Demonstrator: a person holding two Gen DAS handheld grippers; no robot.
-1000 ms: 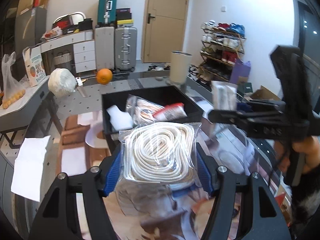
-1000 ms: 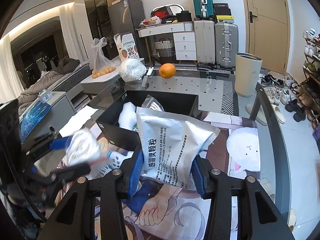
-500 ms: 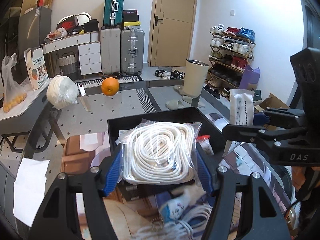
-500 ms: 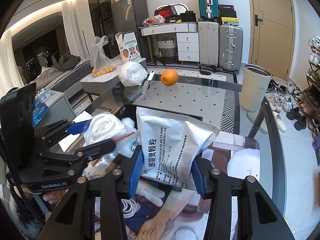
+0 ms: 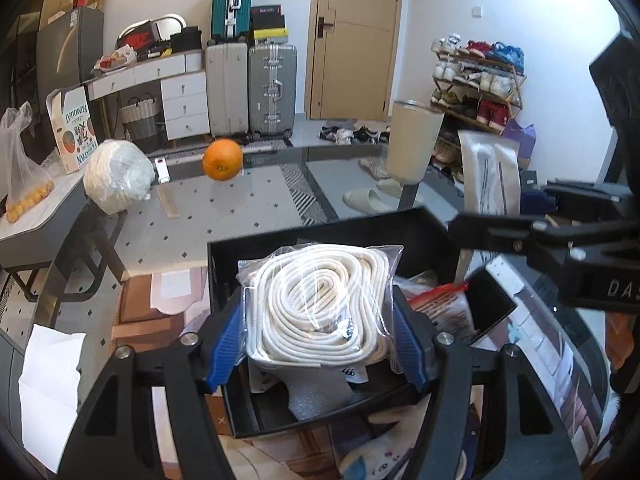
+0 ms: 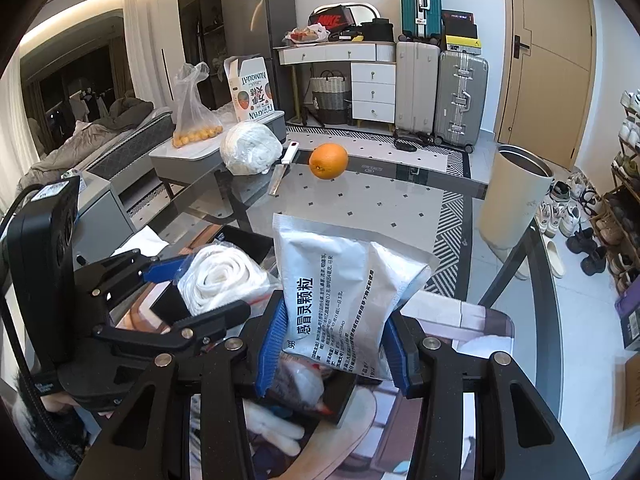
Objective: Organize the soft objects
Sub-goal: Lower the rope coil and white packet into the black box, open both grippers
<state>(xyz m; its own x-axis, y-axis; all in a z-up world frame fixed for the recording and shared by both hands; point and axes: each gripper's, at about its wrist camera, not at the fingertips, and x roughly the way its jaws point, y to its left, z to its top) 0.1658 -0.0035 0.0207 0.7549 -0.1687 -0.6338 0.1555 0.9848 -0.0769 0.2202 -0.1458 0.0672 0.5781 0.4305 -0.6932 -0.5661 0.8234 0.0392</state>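
Over the near end of the glass table [image 5: 248,216], both grippers hang above a black bin [image 5: 432,236], each loaded. Left gripper [image 5: 320,332]: jaws closed partway, blue pads pressing both sides of a clear bag of coiled white rope [image 5: 320,304], held flat and level, directly above the bin's open top; likely carried that way so the soft coil drops in without unspooling. Right gripper [image 6: 332,348]: jaws likewise pinched on the lower part of a silver pouch [image 6: 344,292] with printed text, pouch upright and bulging above the pads. In the left view this pouch [image 5: 490,178] stands at the bin's right rim, with the right gripper [image 5: 532,236] reaching in from the right. Judgement: both items are poised for release into the bin, neither let go yet. Bin already holds a red-and-clear packet [image 5: 440,300] and other bagged things, partly hidden under the rope; room looks tight, so the rope may end up resting on top. The two tools sit close together, and the right one could crowd the rope's drop. Far on the table: an orange [image 5: 222,159], a wrapped white bundle [image 5: 118,174], a knife [image 6: 285,168], all well apart from the bin. More soft pieces lie near, under the left gripper, unclear which. Beyond: suitcases [image 5: 272,88], a shoe rack [image 5: 476,84].
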